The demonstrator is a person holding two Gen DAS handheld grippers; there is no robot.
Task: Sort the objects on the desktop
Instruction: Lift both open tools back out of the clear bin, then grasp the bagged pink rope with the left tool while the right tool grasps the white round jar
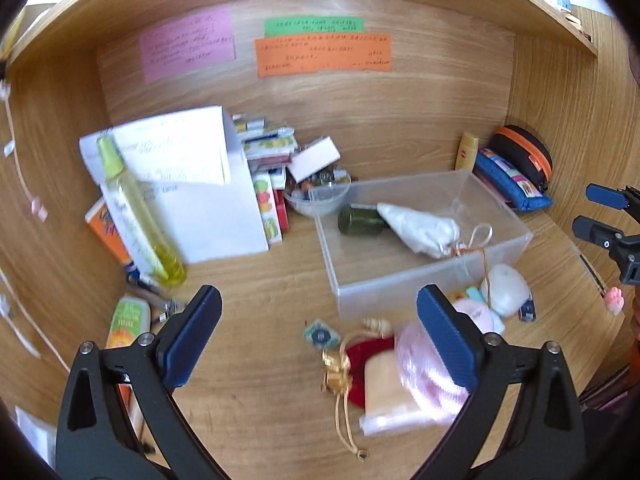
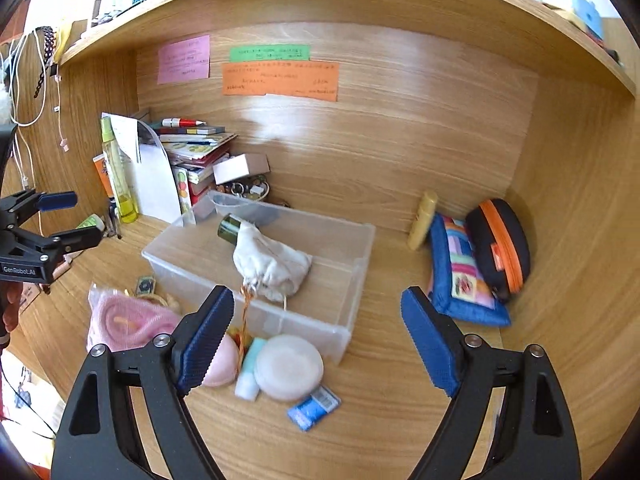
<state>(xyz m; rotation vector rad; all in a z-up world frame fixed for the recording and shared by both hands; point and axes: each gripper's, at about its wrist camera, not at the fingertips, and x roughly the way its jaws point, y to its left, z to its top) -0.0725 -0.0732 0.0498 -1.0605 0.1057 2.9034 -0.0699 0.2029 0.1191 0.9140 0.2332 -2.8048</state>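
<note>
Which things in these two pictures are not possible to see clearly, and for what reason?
- Writing on the orange note: too small and blurred, both views.
- Pink bundle: left wrist view, partly behind a finger of the left gripper.
- Pink round thing: right wrist view, half hidden by a finger of the right gripper.
- Green bottle in the clear box: its far end is under the white pouch.
- Bowl contents: too small.

Colour crowds a wood-grain desk (image 2: 400, 420)

At 12 o'clock, pink (image 2: 183, 59), green (image 2: 269, 53) and orange notes (image 2: 280, 79); centre, a clear bin (image 2: 340, 320) holding a white pouch (image 2: 272, 264) and dark green jar (image 2: 229, 228); at 3 o'clock, a blue patchwork pouch (image 2: 460, 276) and an orange-zipped black case (image 2: 498, 248).
</note>
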